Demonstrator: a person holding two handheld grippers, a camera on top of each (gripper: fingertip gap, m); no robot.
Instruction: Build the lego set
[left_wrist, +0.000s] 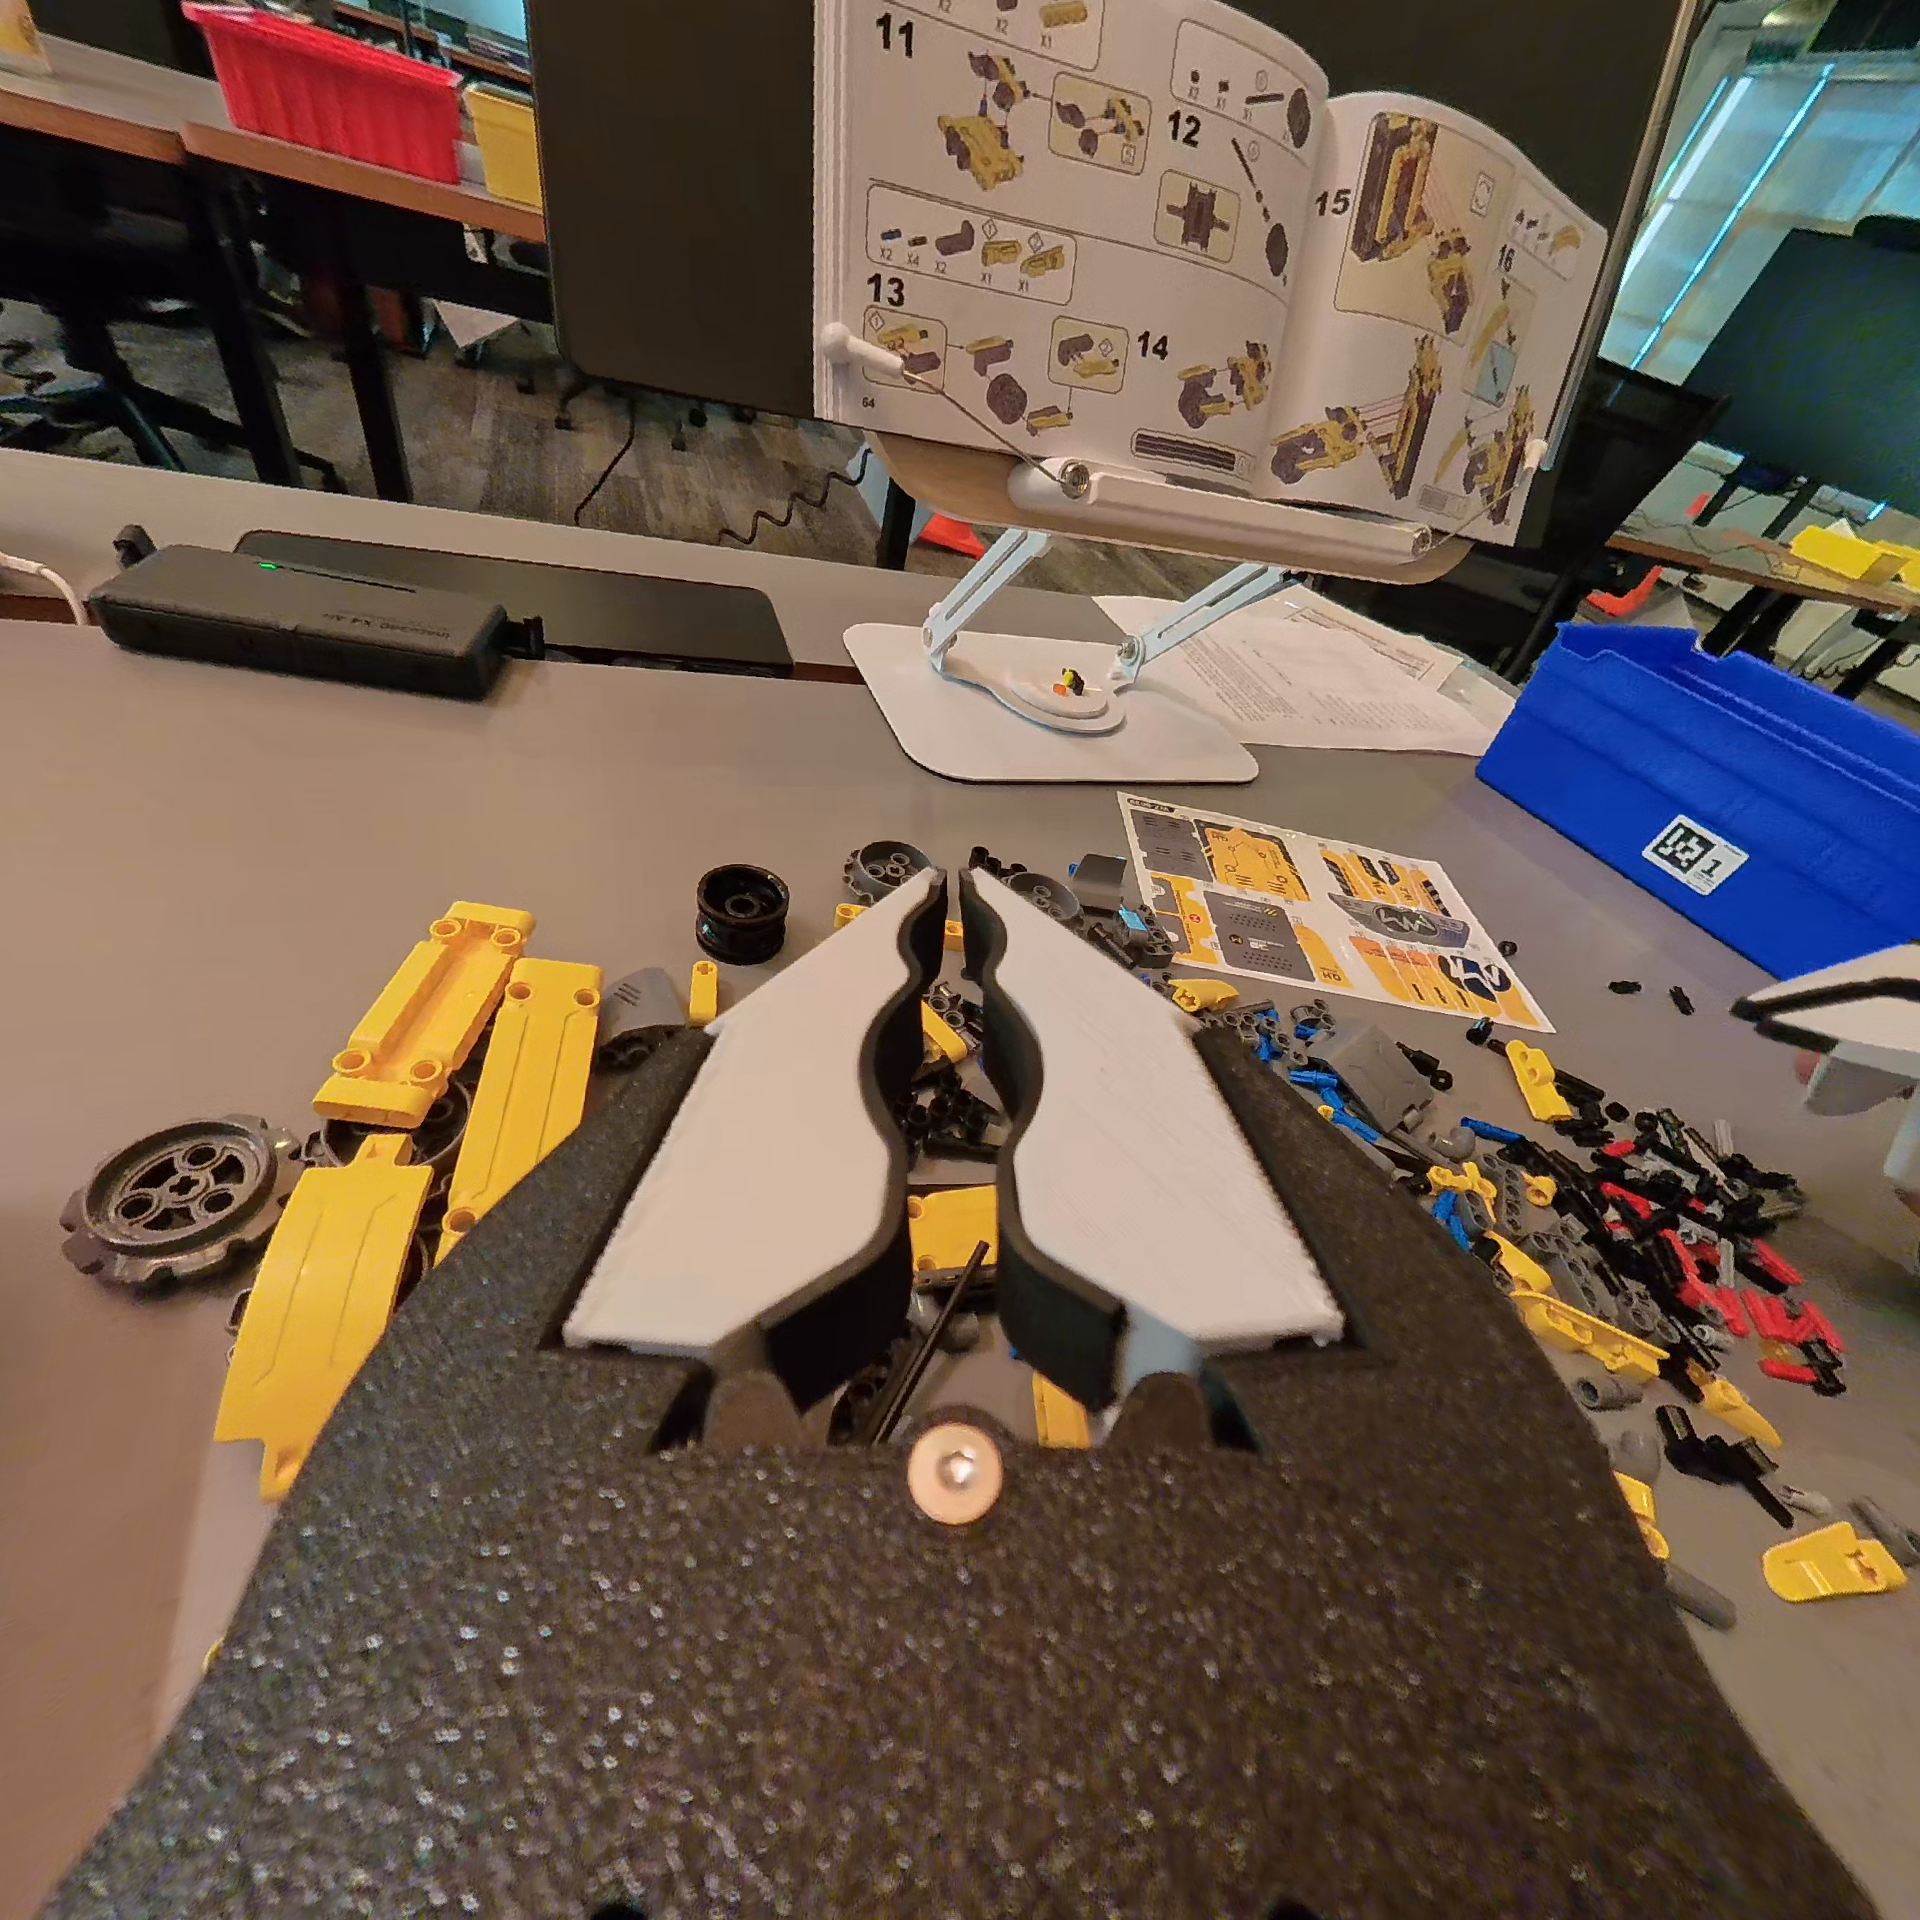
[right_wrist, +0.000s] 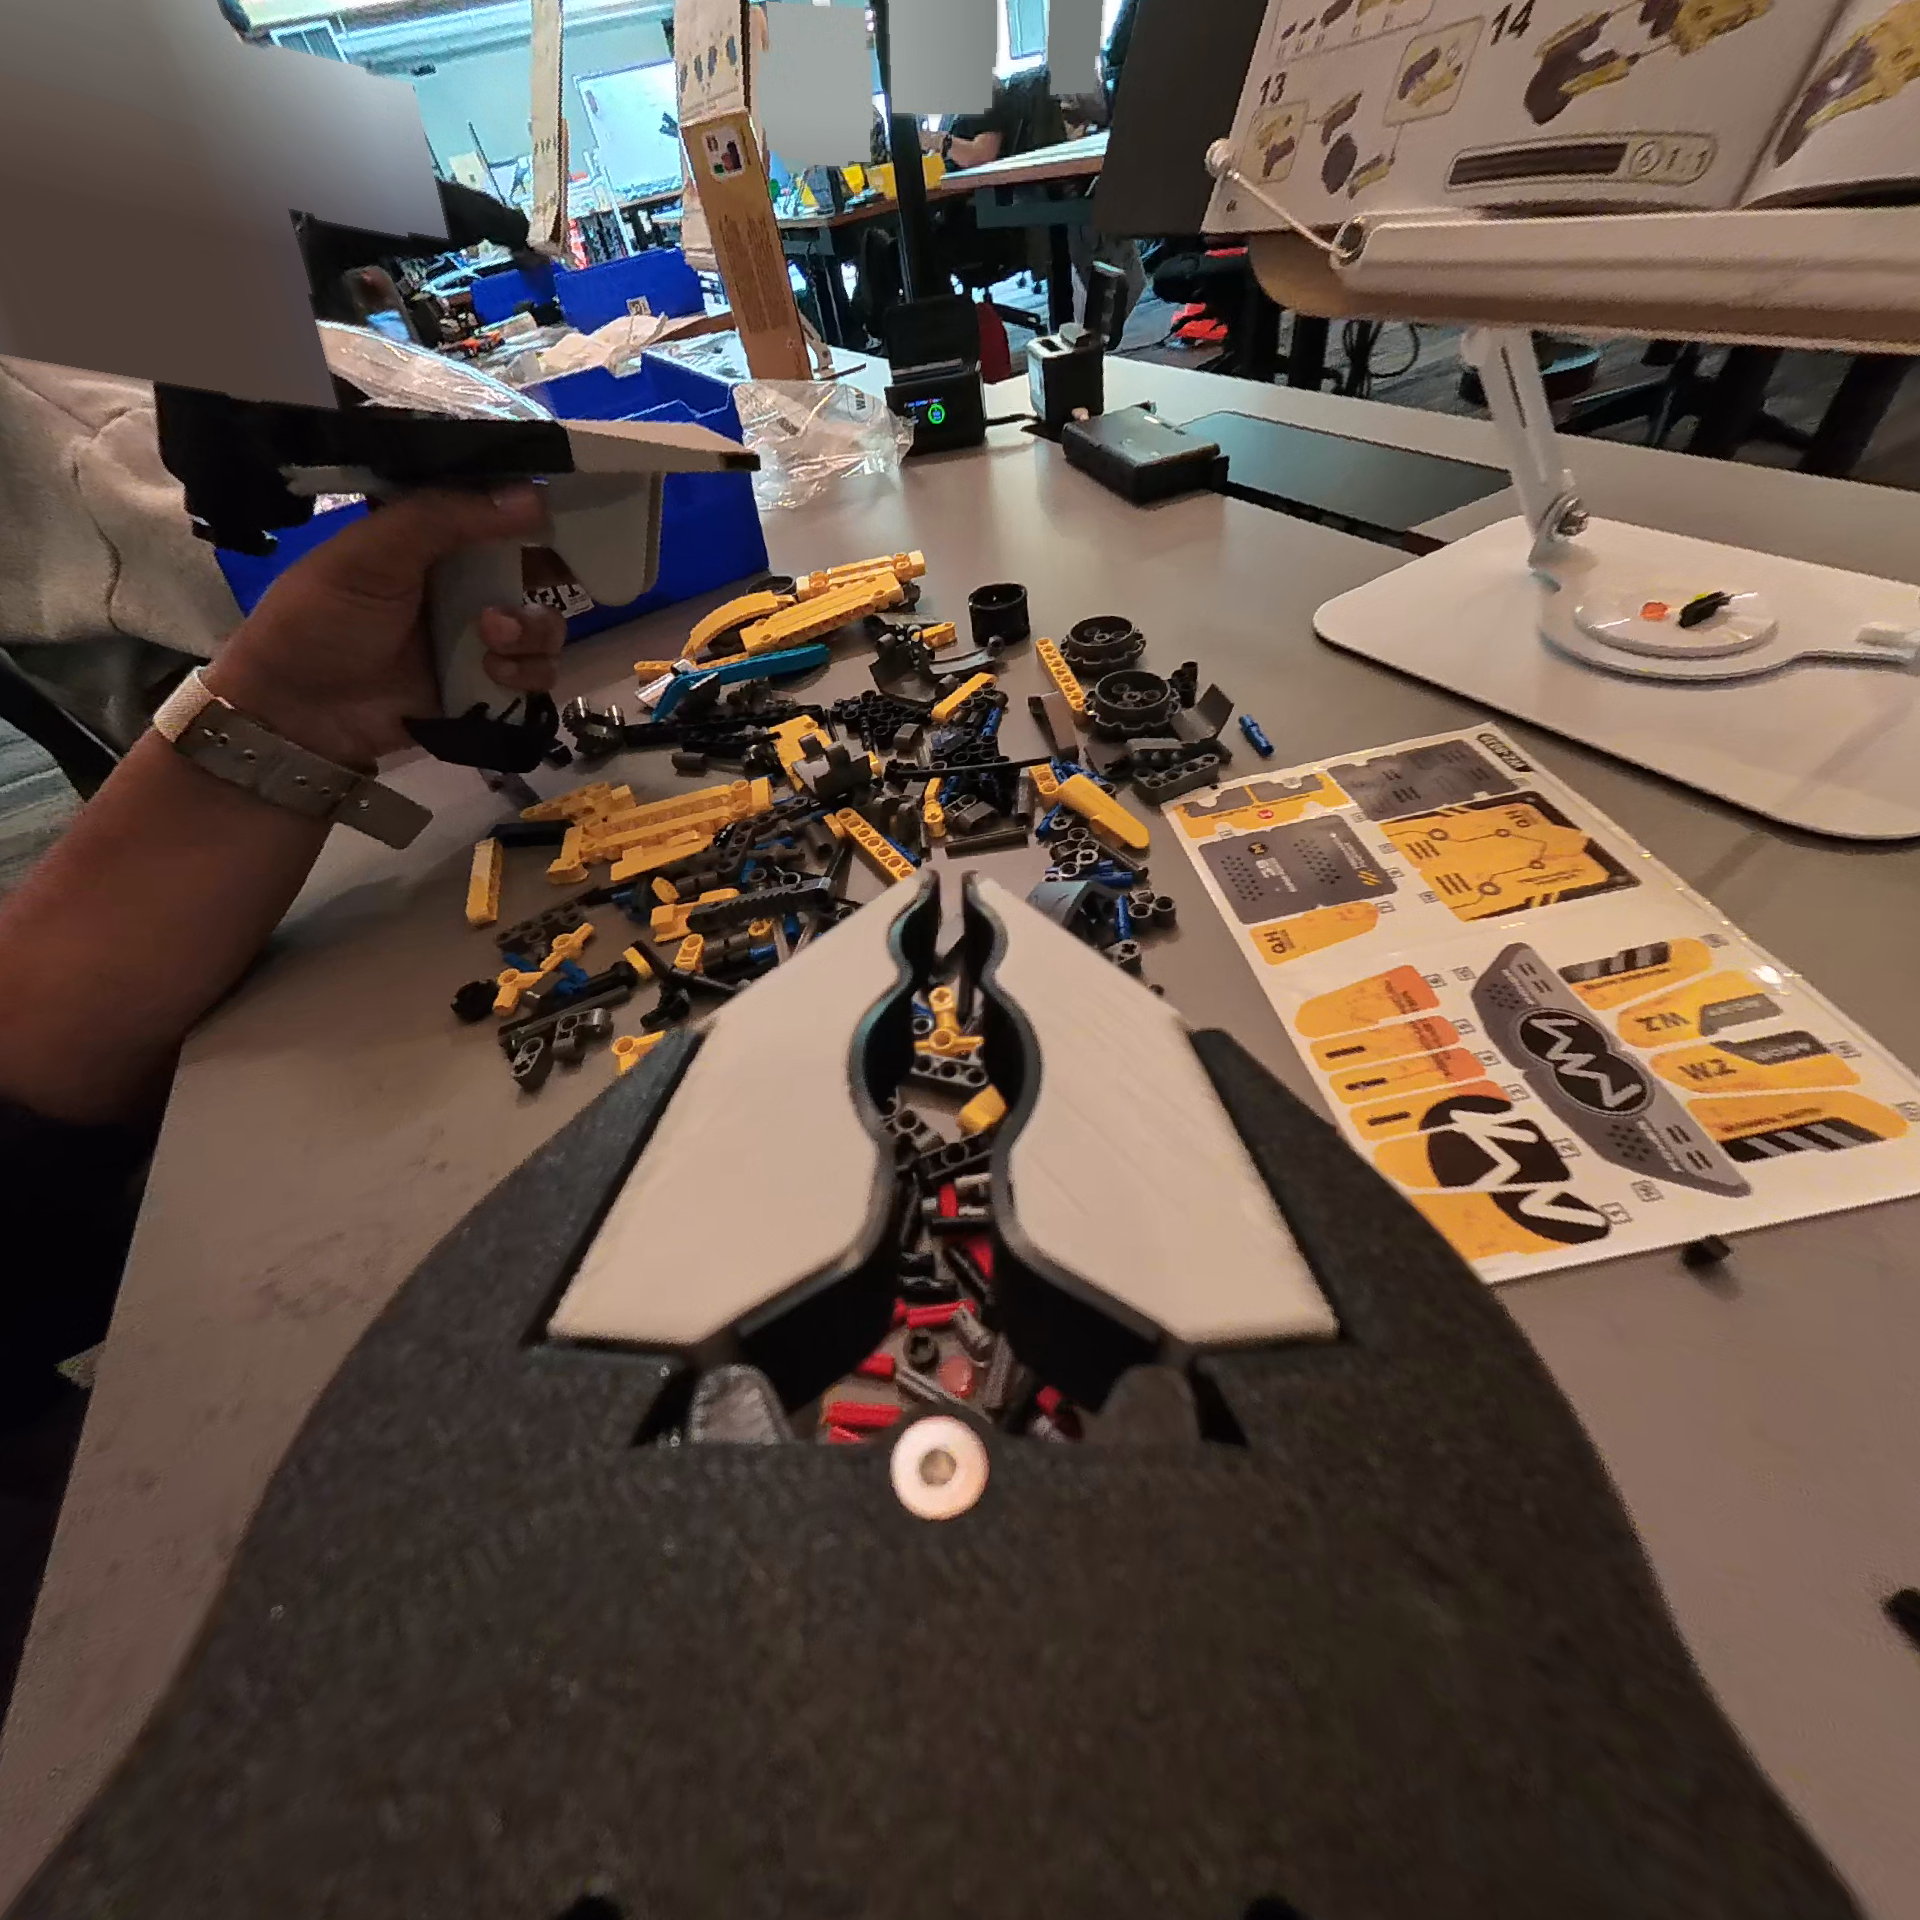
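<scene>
My left gripper (left_wrist: 954, 883) is shut and empty. It hovers over loose building-toy parts, between long yellow panels (left_wrist: 436, 997) on its left and a pile of small pins and beams (left_wrist: 1662, 1226) on its right. A black wheel rim (left_wrist: 741, 912) lies just left of its tips. My right gripper (right_wrist: 951, 888) is shut and empty above the small-parts pile (right_wrist: 831, 790), with red pins (right_wrist: 935, 1320) under its jaws. A hand (right_wrist: 364, 623) holds the left gripper (right_wrist: 743, 457) raised at the far left. The right gripper's tip shows at the left wrist view's right edge (left_wrist: 1829, 997).
A sticker sheet (right_wrist: 1507, 987) lies right of the pile. An open instruction booklet (left_wrist: 1091, 239) sits on a white stand whose base (left_wrist: 1039, 727) rests behind the parts. A blue bin (left_wrist: 1714, 769) stands at the back right. A grey sprocket wheel (left_wrist: 171, 1205) lies far left. A black device (left_wrist: 301, 623) lies at the back. The left gripper's tips are roughly 25 centimeters from the right gripper's. To reach the black wheel rim (left_wrist: 741, 912) in a straight line is about 12 centimeters for my left fingers, about 30 centimeters for my right. My right wrist view (right_wrist: 989, 605) looks at it from another angle.
</scene>
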